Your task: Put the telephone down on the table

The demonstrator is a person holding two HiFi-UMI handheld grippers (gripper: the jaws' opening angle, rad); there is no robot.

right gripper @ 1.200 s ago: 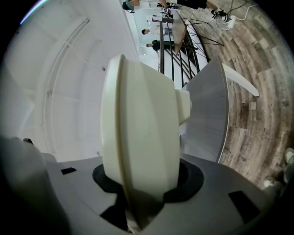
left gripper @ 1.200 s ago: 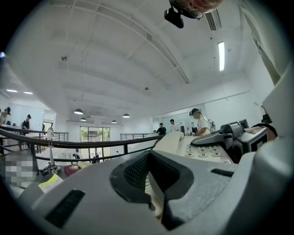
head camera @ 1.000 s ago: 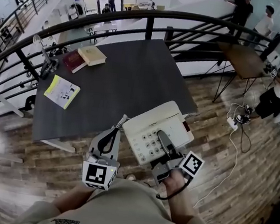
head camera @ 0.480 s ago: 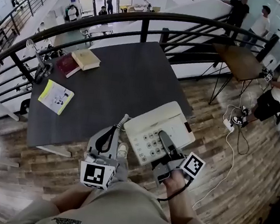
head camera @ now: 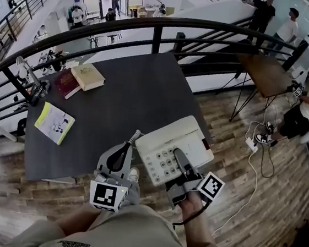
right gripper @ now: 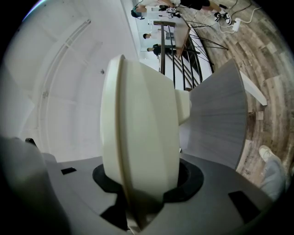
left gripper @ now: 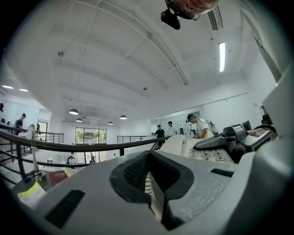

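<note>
A clamp lamp stands at the left edge of the dark table. Near it a yellow-green booklet lies flat. At the far left corner a maroon book and a tan book lie side by side, touching.

Off the table's near edge, the left gripper points level toward the table. Its jaws are drawn close, pinching the cream coiled cord, which runs up between the pads.

The telephone, cream with a grey keypad, sits at the table's near right corner, its near half past the edge over the wooden floor. Whether its underside touches the tabletop cannot be told. The right gripper is clamped on the telephone's near edge, one jaw lying across the keypad and the other under the body.

Beyond the right edge, a black railing curves past a brown side table.
</note>
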